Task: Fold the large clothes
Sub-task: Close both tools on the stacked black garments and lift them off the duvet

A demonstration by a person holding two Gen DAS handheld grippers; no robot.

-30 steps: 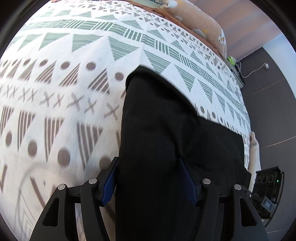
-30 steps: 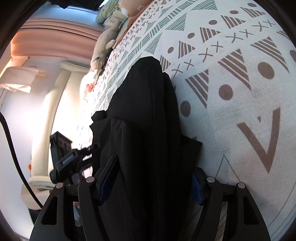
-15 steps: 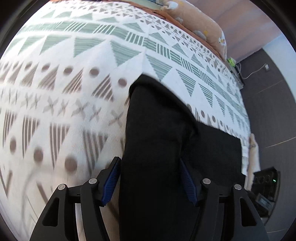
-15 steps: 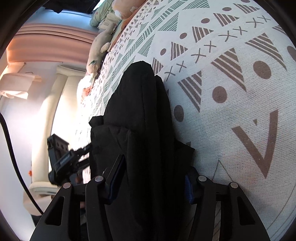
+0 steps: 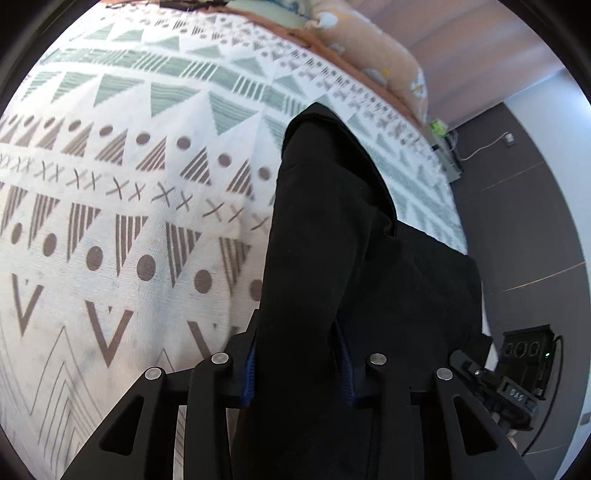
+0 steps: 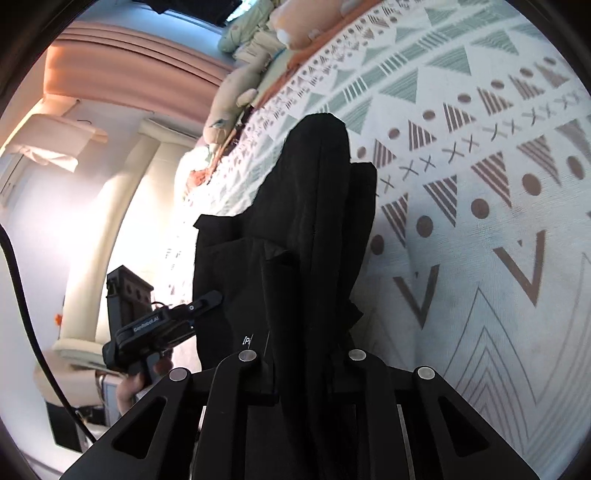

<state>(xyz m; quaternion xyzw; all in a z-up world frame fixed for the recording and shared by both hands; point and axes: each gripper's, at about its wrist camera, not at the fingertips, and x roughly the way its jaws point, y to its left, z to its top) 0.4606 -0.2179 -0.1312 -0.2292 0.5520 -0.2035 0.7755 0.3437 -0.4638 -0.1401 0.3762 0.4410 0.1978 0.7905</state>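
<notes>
The left claw [image 5: 299, 365] is clamping a thick fold of the black garment [image 5: 332, 236], its blue-padded fingers [image 5: 251, 365] pressing in from both sides so that cloth is filling the whole gap between them. From the claw the dark cloth is running forward as a long, narrow band and ending in a rounded tip lying on the bedspread [image 5: 122, 206], a white cover printed with green and brown triangles, dots and crosses. To the right of that band a wider flap of the same garment is spreading toward the edge of the bed, close to the dark floor [image 5: 524, 229].

The right claw [image 6: 303, 373] is likewise pinching the black garment [image 6: 314, 206], with bunched cloth wedged between its fingers [image 6: 236, 380]. In this view the garment is lying in several lengthwise layers, one narrow strip showing along the right side of the main band, and a small white label [image 6: 246, 339] is sitting just ahead of the claw. The far tip is resting on the bedspread [image 6: 480, 192].

Off the left side of the garment, the left claw [image 6: 207, 301] is showing as a black handheld tool, a hand [image 6: 136, 384] wrapping around its grip. Pillows [image 6: 295, 22] are lying at the head of the bed.
</notes>
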